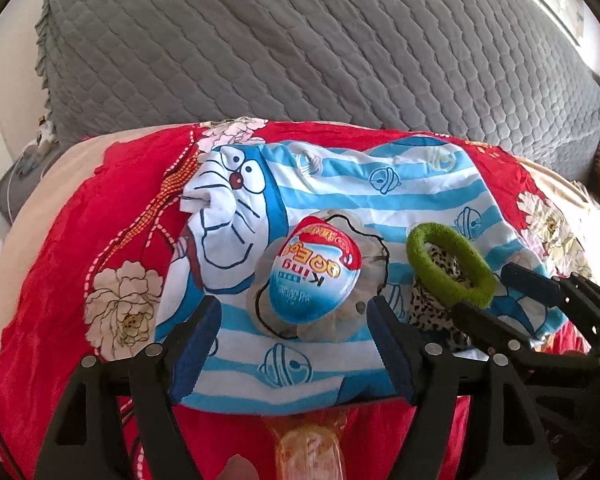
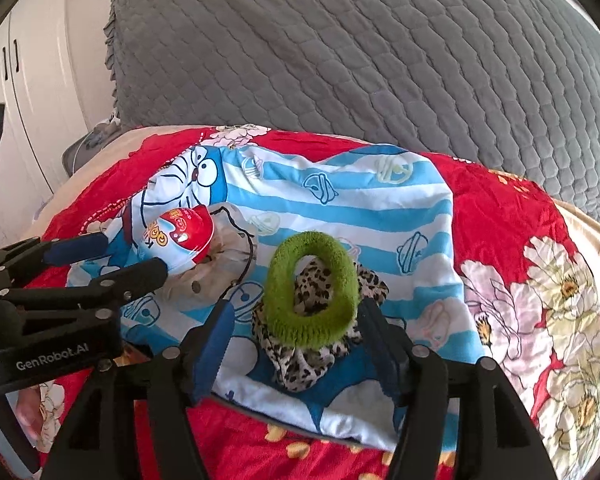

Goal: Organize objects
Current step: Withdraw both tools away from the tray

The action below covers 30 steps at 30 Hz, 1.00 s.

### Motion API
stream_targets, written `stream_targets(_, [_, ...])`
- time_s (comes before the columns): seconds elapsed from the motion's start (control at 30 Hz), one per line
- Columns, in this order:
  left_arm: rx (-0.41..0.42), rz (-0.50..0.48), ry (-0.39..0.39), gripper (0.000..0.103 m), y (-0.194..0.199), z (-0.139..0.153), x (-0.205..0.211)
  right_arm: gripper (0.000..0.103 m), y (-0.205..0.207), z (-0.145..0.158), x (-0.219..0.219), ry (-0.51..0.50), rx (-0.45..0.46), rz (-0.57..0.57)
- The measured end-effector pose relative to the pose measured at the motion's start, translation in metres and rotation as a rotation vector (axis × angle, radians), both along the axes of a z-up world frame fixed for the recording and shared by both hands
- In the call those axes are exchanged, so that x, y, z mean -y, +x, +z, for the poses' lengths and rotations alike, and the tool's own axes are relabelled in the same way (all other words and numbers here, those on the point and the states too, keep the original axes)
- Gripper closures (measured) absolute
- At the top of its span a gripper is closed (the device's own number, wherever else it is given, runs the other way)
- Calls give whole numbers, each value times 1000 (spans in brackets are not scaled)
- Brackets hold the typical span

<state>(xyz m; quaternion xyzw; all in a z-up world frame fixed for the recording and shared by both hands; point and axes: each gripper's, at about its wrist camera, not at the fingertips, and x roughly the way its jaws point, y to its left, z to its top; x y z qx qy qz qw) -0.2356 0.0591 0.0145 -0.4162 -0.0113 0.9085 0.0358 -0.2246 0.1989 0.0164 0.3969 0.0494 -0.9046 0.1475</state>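
Left claw open around red-blue plastic egg toy, frame centre; right claw open around fuzzy green hair ring on striped blue-white cartoon cloth.

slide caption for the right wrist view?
Open right gripper straddles a fuzzy green hair ring stacked on a leopard-print scrunchie, both resting on a blue-striped cartoon cloth.
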Motion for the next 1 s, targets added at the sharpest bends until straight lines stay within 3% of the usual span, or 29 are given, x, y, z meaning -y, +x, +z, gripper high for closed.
stream_targets(0.43, [-43,-11,15,26,37,33,-3,24,27,39,-22,-38,21,-48])
stream_targets(0.57, [-59,-24,-10,26,48,47,-3,23,33,50,-24,-55,28,-56])
stream_targets(1.0, [-70,-18,53,25,81,72,5,18,68,81,-23,-40,3,-56])
